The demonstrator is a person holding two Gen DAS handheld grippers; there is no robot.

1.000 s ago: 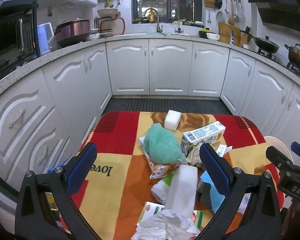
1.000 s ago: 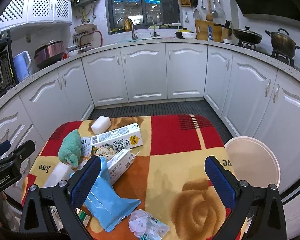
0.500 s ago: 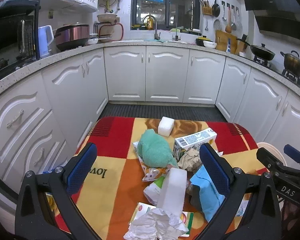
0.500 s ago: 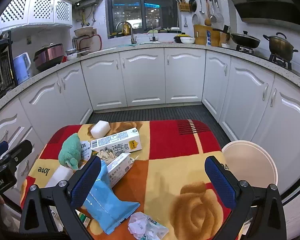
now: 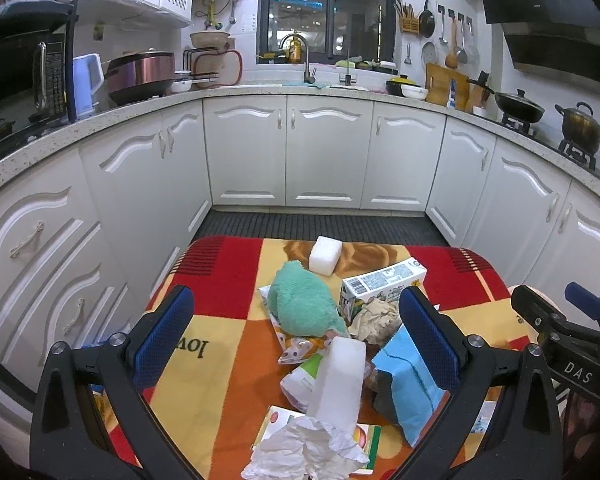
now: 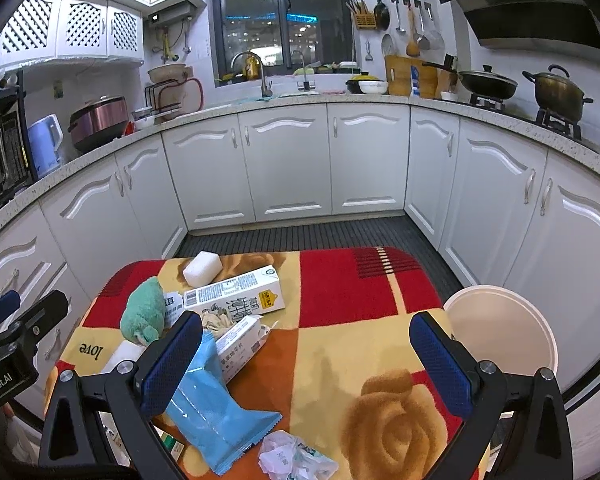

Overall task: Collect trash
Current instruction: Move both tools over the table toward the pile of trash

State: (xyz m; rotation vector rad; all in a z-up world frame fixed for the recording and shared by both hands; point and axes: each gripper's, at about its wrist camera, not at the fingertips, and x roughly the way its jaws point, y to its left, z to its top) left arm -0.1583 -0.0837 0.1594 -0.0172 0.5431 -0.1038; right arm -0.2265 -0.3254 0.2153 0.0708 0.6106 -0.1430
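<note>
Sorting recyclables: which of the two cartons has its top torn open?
The smaller carton, beside the blue wrapper; the bigger carton behind it looks sealed.

Right half of the patterned cloth (image 6: pixel 352 292) lies bare, open lane through centre frame toward the white bin (image 6: pixel 500 328) at right. Left side is crowded: milk carton (image 6: pixel 236 294), green plush (image 6: pixel 142 314), blue wrapper (image 6: pixel 216 412) and white foam block (image 6: pixel 202 268) packed together, clogging lower-left frame.

The green carton (image 5: pixel 364 438) lies mostly hidden under crumpled white paper (image 5: pixel 306 452).
</note>
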